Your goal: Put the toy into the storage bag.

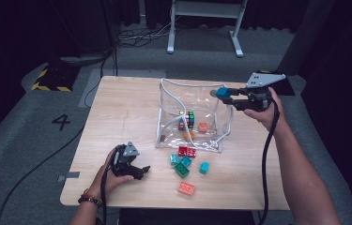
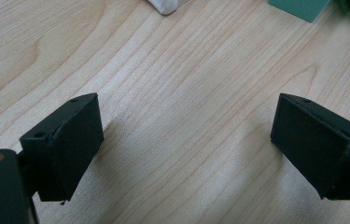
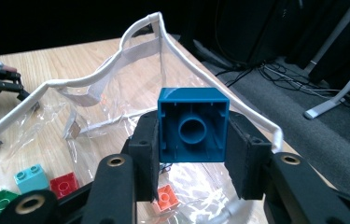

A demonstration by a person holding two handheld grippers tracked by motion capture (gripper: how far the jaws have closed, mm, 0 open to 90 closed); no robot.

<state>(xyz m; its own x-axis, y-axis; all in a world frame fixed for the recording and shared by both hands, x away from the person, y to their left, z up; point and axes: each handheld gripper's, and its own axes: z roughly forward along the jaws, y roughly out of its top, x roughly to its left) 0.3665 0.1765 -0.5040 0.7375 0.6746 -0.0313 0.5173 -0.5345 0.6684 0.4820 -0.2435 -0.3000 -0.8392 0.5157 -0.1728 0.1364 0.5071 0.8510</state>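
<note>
A wooden desk (image 1: 131, 108) seen from above, with a clear plastic bag (image 1: 190, 117) standing open near its middle, its rim edged in white piping.

The right tool (image 1: 224, 93) is held above the bag's right rim. Its two black jaws are part closed and press on the two opposite sides of a blue block (image 1: 222, 92). In the right gripper view the blue block (image 3: 193, 124) sits squarely between the pads, its hollow underside with one round tube facing the camera, so its studded top points away, toward the bag's opening. The block looks about as wide as it is tall, so no long axis can be told. The bag's white rim (image 3: 93, 79) curves behind and beneath it.

Inside the bag lie a colour cube (image 1: 190, 118) and an orange block (image 1: 203, 126).

On the desk in front of the bag lie loose blocks: a red one (image 1: 187, 151) touching the bag's front edge, teal ones (image 1: 180, 160), a green one (image 1: 181, 169), a small teal one (image 1: 204, 167) a little to the right, and an orange one (image 1: 186, 188) nearest the desk's front edge.

The left tool (image 1: 141, 169) rests low near the desk's front left, well apart from the bag, pointing toward the loose blocks. In the left gripper view its jaws stand wide apart over bare wood, holding nothing.
</note>
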